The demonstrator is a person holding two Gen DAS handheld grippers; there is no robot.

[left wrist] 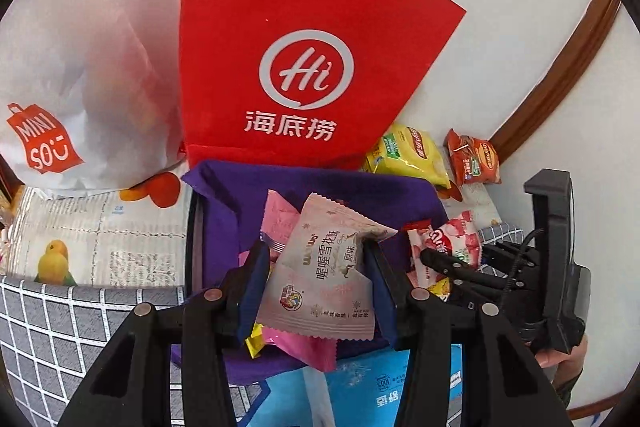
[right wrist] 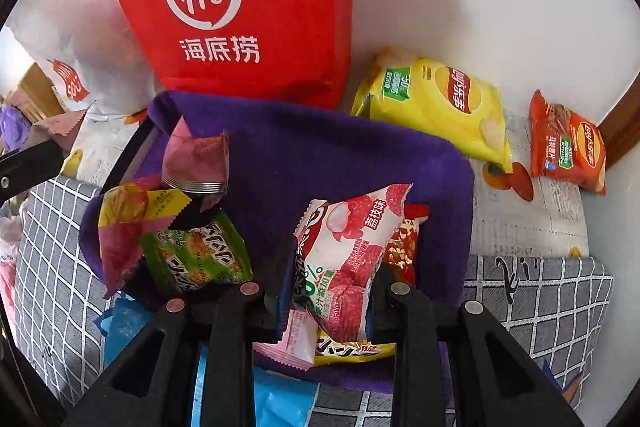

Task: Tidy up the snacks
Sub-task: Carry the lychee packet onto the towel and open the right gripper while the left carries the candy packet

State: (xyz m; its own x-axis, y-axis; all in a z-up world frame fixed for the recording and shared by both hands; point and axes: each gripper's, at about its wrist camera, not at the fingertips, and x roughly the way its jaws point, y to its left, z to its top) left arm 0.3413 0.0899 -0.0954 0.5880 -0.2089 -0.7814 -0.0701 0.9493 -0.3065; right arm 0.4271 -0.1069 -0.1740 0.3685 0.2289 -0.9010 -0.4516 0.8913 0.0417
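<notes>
My left gripper is shut on a pale pink snack packet, held above a bin lined with purple cloth. In the right wrist view my right gripper is shut on a white and red lychee packet, low over the same purple bin. Several packets lie in the bin, among them a green one and a pink one. The right gripper with its lychee packet also shows at the right of the left wrist view.
A red paper bag and a white shopping bag stand behind the bin against the wall. A yellow chip bag and an orange chip bag lie at the back right. A blue pack lies in front of the bin on grey checked cloth.
</notes>
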